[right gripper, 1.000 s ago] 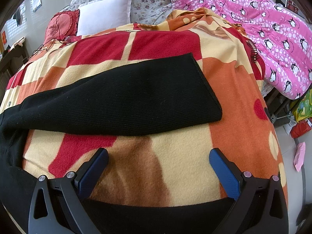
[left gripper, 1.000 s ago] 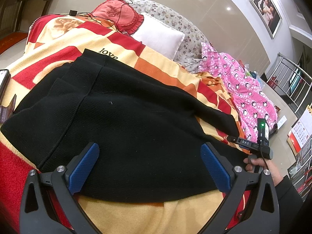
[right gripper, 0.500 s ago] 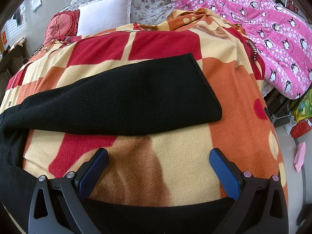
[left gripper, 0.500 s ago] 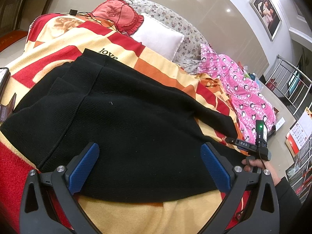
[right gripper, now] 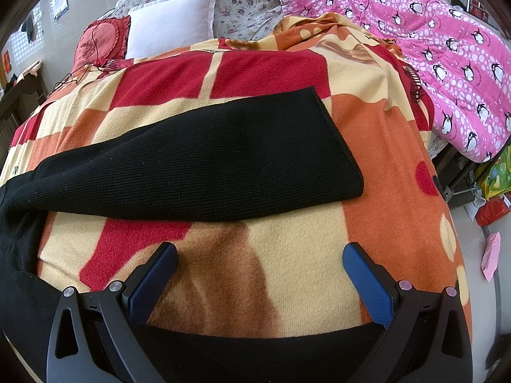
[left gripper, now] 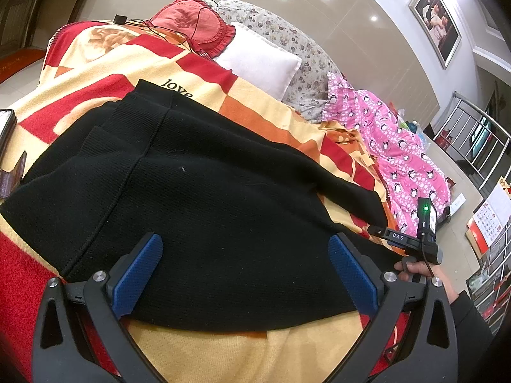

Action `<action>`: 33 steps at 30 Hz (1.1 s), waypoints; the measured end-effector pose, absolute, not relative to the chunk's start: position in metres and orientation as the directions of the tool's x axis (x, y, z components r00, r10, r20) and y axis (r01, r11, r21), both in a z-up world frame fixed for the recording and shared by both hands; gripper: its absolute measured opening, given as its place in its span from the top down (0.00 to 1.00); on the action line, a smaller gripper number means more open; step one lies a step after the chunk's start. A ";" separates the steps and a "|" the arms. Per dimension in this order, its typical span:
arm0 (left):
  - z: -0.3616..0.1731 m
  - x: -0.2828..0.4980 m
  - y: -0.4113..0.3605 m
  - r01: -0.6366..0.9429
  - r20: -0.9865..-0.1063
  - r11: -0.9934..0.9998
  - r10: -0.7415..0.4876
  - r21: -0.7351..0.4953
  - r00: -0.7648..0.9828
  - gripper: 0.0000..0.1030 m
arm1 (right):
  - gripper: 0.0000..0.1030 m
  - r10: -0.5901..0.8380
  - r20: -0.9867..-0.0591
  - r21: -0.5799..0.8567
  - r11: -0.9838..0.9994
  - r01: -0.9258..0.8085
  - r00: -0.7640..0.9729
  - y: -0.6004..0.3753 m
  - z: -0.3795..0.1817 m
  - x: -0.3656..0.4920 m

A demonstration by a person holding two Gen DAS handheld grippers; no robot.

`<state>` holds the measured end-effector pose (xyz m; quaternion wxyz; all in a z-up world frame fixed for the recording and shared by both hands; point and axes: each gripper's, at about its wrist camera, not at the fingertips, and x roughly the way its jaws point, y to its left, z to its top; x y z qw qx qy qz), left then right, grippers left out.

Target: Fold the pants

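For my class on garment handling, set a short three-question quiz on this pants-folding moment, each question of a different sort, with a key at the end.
1. True or false: the left gripper is clamped shut on the black knit pants.
2. Multiple choice: the far pant leg in the right wrist view lies on (A) the pink penguin-print quilt, (B) the red, orange and cream fleece blanket, (C) the square white pillow.
3. Fill in: the right gripper has its jaws ____.

Key: 1 false, it is open above the fabric; 2 B; 3 open.
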<state>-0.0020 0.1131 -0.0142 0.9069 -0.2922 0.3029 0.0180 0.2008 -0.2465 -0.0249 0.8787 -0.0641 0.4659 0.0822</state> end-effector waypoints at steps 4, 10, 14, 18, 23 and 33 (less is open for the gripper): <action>-0.014 -0.002 0.114 -0.210 -0.560 0.829 -0.144 -0.519 0.816 0.00 | 0.01 0.085 -0.829 -0.036 0.978 -0.204 0.552 -0.247 -0.025 0.201; -0.014 -0.002 0.114 -0.209 -0.560 0.828 -0.145 -0.520 0.816 0.00 | 0.01 0.085 -0.829 -0.036 0.978 -0.204 0.553 -0.247 -0.025 0.201; -0.014 -0.003 0.114 -0.209 -0.559 0.828 -0.146 -0.520 0.816 0.00 | 0.01 0.085 -0.829 -0.036 0.978 -0.205 0.553 -0.247 -0.025 0.201; -0.014 -0.003 0.115 -0.208 -0.559 0.828 -0.146 -0.521 0.816 0.00 | 0.01 0.085 -0.829 -0.036 0.978 -0.205 0.553 -0.247 -0.025 0.201; -0.014 -0.002 0.115 -0.208 -0.558 0.827 -0.147 -0.522 0.817 0.00 | 0.01 0.085 -0.829 -0.036 0.978 -0.205 0.553 -0.247 -0.025 0.201; -0.014 -0.003 0.116 -0.207 -0.557 0.826 -0.148 -0.523 0.817 0.00 | 0.01 0.086 -0.829 -0.036 0.978 -0.205 0.553 -0.247 -0.025 0.201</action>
